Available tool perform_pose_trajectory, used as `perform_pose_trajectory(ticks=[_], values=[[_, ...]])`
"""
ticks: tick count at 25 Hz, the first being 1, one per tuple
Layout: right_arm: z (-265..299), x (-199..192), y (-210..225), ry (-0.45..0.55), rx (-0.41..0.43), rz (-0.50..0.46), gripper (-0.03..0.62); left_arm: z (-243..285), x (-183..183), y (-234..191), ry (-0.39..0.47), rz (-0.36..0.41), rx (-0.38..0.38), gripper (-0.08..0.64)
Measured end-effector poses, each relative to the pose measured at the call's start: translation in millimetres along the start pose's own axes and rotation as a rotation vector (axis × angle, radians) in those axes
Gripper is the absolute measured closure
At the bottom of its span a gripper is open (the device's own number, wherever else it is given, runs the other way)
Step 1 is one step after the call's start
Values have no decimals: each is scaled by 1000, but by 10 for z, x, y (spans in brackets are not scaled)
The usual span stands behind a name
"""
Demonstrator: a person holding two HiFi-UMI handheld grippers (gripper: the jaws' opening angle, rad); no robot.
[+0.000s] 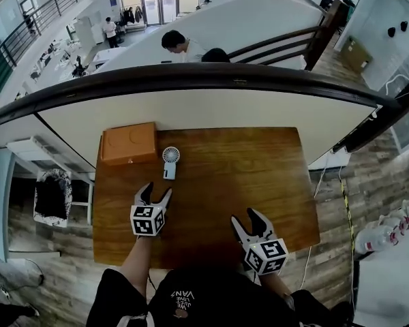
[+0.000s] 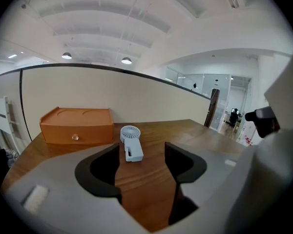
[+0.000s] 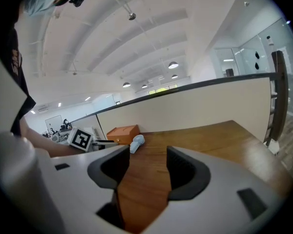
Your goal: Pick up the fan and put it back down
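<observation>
At the far left corner of the wooden table (image 1: 259,176) sits an orange box (image 1: 128,142) with a small knob on its front. Just to its right lies the fan (image 1: 170,162), a small pale hand-held one. It is flat on the wood, with its round head toward the far edge and its handle pointing back at the person. From above, a thin strip of table shows between the fan and the box.

Nearer than the fan and almost in line with it is the left gripper (image 1: 157,191), angled downward. Its jaws are spread wide, with only bare wood between them. The fan lies a little beyond the tips, not touching either one.

Further right and closer to the near edge is the right gripper (image 1: 245,215), well apart from the fan. Its jaws are spread too, holding nothing. A cream partition with a dark rail runs behind the table.
</observation>
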State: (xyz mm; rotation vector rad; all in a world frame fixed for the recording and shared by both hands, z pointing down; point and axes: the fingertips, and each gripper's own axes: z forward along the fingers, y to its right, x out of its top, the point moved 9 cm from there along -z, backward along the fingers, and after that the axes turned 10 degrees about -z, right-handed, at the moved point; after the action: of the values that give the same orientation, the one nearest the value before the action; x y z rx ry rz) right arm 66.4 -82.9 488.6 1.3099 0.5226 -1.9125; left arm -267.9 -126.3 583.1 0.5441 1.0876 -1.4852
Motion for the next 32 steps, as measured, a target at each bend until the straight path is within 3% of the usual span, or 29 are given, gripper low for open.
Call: perform_pose_trajectory(ticks=[8, 17, 23, 28, 30, 32], values=[[-95, -68, 420, -42, 4, 8, 387, 578, -41, 27, -79, -24, 96, 253], [-154, -176, 758, -91, 0, 28, 387, 1110, -40, -112, -236, -41, 234, 250], [-253, -277, 968, -125, -22, 40, 387, 1316, -12, -132, -327, -38, 280, 250], [-317, -316, 1111, -129, -35, 49, 387, 1346, 0, -129, -330, -59, 290, 262], [-342, -336, 1149, -135, -32, 50, 387, 1330, -13, -132, -314, -93, 299, 332], [-363, -361, 1199, -137, -28, 50, 387, 1329, -36, -113, -307, -123, 311, 337]])
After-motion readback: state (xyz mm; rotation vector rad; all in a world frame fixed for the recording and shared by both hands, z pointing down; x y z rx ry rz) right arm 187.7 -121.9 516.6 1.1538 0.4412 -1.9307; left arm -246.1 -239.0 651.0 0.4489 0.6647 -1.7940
